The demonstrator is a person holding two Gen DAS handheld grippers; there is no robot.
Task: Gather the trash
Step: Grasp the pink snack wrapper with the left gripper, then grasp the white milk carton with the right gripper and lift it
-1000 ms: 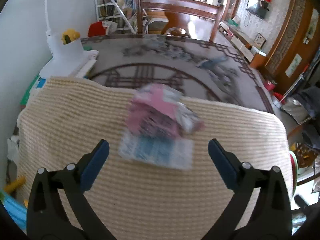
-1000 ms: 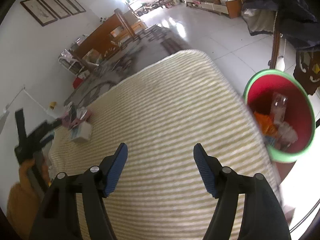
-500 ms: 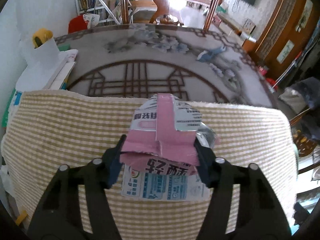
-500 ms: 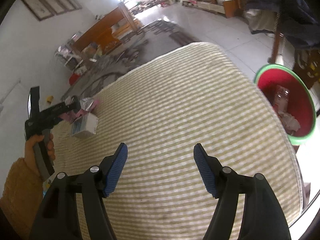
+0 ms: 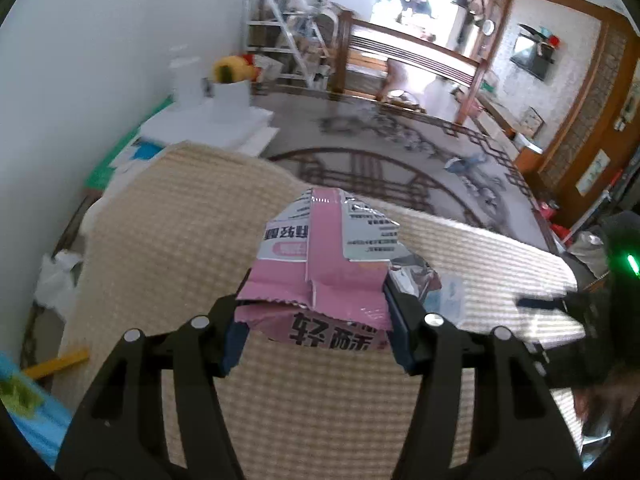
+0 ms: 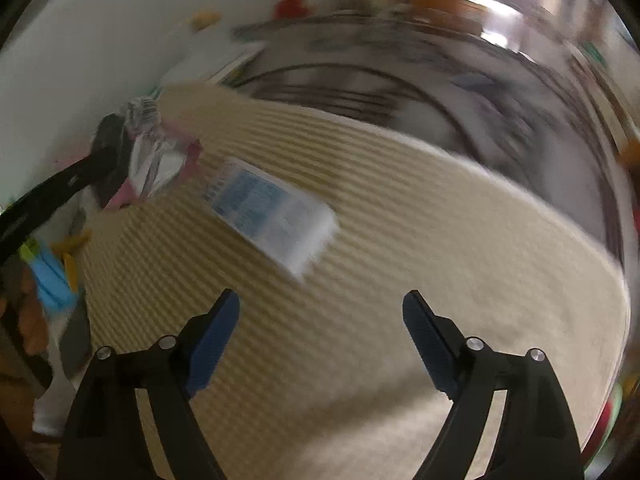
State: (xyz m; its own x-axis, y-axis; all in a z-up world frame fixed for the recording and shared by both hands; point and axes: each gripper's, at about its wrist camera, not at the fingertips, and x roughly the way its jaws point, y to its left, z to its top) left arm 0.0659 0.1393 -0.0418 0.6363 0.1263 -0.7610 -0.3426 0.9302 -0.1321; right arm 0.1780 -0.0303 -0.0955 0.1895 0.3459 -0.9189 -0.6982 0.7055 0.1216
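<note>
Pink-and-silver foil snack wrapper (image 5: pixel 320 280), crumpled and printed with black characters, is now riding clear of the beige woven table mat (image 5: pixel 168 240) between the narrowed jaws of the left gripper (image 5: pixel 316 332); half a second earlier the same jaws were only just closing round it as it lay on top of the box. That lift suggests the first piece of trash is secured and ready to be carried to a bin. Left behind, the white-and-blue printed cardboard box (image 6: pixel 272 216) is lying flat on the mat, exposed and apparently the next item to collect. The right gripper (image 6: pixel 320 340) is swinging towards it through a blurred view, its blue-padded jaws spread wide and gripping nothing, the box resting near but apart from its fingertips.
</note>
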